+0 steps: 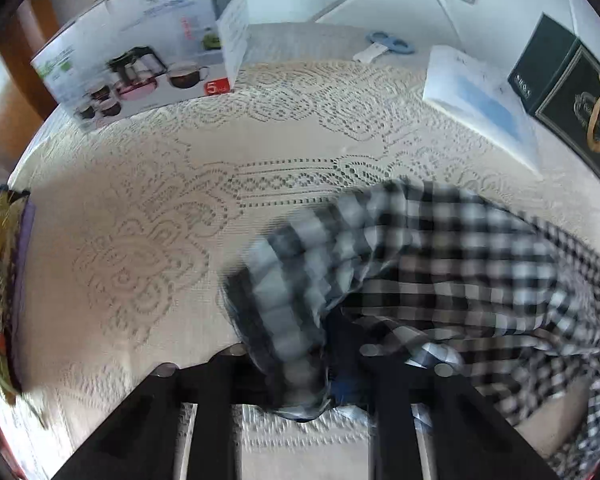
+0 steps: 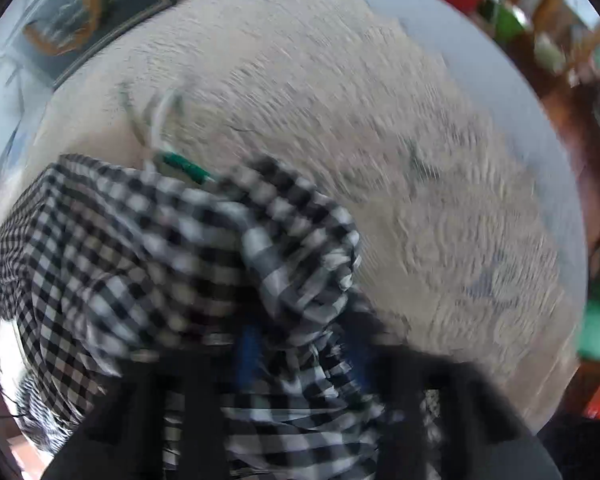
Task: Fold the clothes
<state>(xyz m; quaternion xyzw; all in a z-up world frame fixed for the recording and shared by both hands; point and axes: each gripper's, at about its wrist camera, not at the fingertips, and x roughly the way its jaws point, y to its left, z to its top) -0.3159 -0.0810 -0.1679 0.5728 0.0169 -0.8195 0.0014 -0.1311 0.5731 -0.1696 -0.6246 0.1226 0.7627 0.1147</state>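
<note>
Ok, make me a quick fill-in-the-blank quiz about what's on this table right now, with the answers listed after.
1. Both the left gripper and the right gripper are shut on the ____ shirt.
2. The table wears a cream ____ tablecloth.
3. Blue scissors lie near the ____ edge of the table.
4. The glassware box stands ____ the shirt.

Answers: checked; lace; far; apart from

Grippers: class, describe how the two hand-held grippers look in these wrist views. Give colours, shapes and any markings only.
The left gripper has two black, flat, bar-like fingers with long pale slots and small round grey studs near the tips; a patch of blue shows between them. The right gripper is also black and blocky, with blue pads on the inner faces, though blur hides detail. No cables, hands or sleeves are visible.
</note>
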